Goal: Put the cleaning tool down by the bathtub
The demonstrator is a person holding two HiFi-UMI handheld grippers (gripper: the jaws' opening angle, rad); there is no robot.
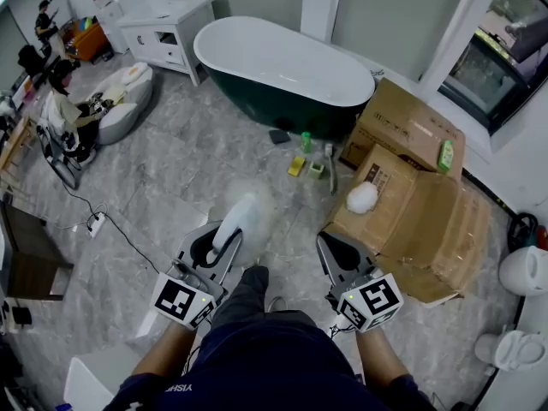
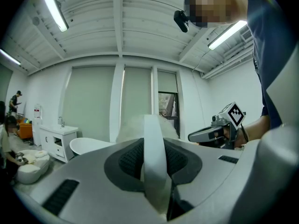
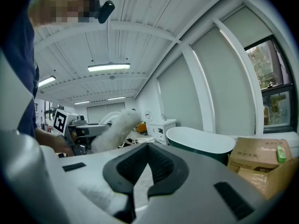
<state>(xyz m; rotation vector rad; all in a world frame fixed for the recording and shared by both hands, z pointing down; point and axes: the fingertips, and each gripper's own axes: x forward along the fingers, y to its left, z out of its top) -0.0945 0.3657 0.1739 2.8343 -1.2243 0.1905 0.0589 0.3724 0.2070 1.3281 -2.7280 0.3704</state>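
My left gripper (image 1: 224,245) is shut on the white handle of the cleaning tool (image 1: 240,219), a fluffy white duster that points ahead over the grey floor. In the left gripper view the handle (image 2: 154,158) runs up between the dark pads of that gripper (image 2: 153,143), with the fluff behind it. The right gripper (image 1: 330,242) is held level beside it, shut with nothing in it (image 3: 148,146); from there the duster (image 3: 114,129) shows at the left. The bathtub (image 1: 224,32), white inside and dark green outside, stands a few steps ahead (image 2: 88,146) (image 3: 201,139).
Cardboard boxes (image 1: 428,221) stand ahead on the right, with a white fluffy ball (image 1: 362,197) and a green bottle (image 1: 445,154) on them. A green bottle (image 1: 306,141), a yellow sponge (image 1: 296,166) and small items lie by the tub. A white vanity (image 1: 167,28) and seated people (image 1: 64,101) are at the left.
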